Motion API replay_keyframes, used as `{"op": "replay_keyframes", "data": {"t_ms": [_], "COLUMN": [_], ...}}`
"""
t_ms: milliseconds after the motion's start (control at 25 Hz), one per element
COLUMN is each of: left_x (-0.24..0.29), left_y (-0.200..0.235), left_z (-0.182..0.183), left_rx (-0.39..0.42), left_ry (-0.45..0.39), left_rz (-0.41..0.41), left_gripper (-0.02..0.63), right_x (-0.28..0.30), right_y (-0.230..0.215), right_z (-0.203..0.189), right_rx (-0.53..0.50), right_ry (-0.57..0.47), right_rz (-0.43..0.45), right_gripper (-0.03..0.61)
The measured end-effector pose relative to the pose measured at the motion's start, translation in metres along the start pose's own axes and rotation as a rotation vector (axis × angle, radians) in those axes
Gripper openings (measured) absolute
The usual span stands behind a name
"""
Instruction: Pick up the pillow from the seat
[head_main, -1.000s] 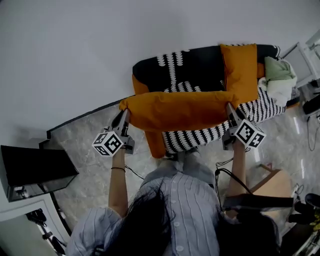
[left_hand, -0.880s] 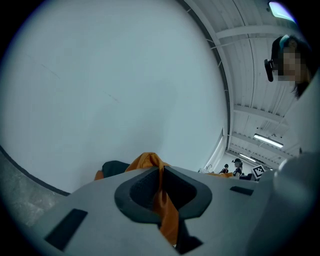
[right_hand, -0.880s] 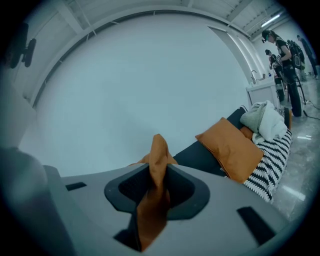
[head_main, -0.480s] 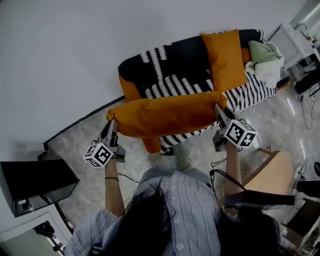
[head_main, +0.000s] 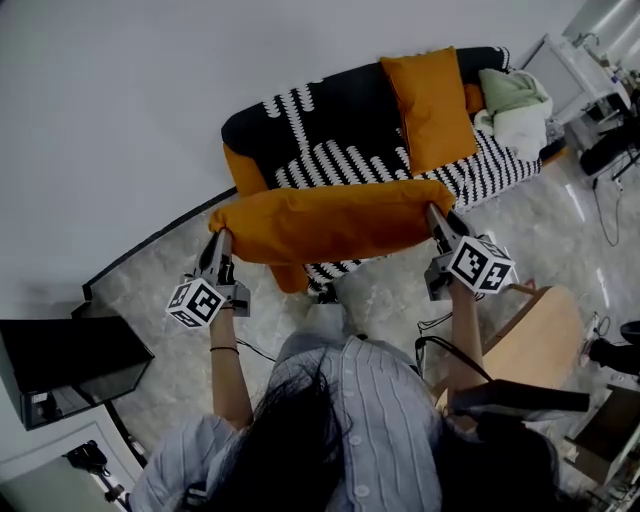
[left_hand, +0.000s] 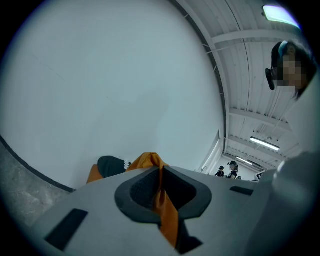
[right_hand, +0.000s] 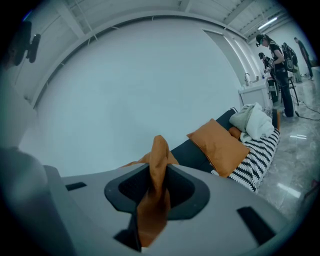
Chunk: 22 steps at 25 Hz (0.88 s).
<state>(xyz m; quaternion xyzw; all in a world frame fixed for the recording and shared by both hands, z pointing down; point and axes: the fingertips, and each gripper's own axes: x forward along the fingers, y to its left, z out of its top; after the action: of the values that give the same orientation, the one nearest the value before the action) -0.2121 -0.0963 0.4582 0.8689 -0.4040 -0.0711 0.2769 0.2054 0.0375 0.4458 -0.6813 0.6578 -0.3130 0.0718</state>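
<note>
An orange pillow (head_main: 325, 222) hangs stretched between my two grippers, lifted off the seat and in front of the sofa (head_main: 330, 130). My left gripper (head_main: 220, 243) is shut on its left corner; orange fabric (left_hand: 162, 202) shows pinched between the jaws in the left gripper view. At the pillow's right corner my right gripper (head_main: 436, 219) is shut too, with a fold of fabric (right_hand: 155, 185) squeezed between its jaws. The sofa is black with a black-and-white patterned throw.
A second orange pillow (head_main: 430, 100) leans on the sofa back, also visible as the pillow (right_hand: 220, 145) in the right gripper view. Pale bundled cloth (head_main: 515, 105) lies at the sofa's right end. A black box (head_main: 65, 365) stands at the left, a wooden chair (head_main: 545, 345) at the right.
The pillow and both grippers have moved up and away from the seat, and the sofa has shifted up and left in the head view. Both grips are unchanged.
</note>
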Motion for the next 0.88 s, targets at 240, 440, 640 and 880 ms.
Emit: {"op": "replay_keyframes", "data": {"t_ms": [240,440,640,880], "left_x": [-0.022,-0.049,-0.083,-0.124], "left_y": [-0.033,-0.052,-0.07,-0.089], "left_z": [-0.011,-0.018,-0.032,-0.051], "left_rx": [0.015,0.025,0.032,0.028], "left_ry": [-0.012,-0.021,-0.027,-0.028], "left_rz": [-0.024,-0.028,-0.021,-0.013], "left_gripper": [0.038,0.037,0.037,0.035], "right_x": [-0.042,-0.075,-0.111,-0.151], "right_y": [-0.015,-0.017,-0.021,-0.025], "right_z": [-0.008,-0.024,-0.043,-0.066], "right_rx": [0.012,0.023,0.029,0.036], "right_ry": [-0.021,-0.023,-0.022,-0.012], "right_rz": [-0.008,-0.002,0.005,0.011], "right_gripper": [0.104,0.104,0.104,0.104]}}
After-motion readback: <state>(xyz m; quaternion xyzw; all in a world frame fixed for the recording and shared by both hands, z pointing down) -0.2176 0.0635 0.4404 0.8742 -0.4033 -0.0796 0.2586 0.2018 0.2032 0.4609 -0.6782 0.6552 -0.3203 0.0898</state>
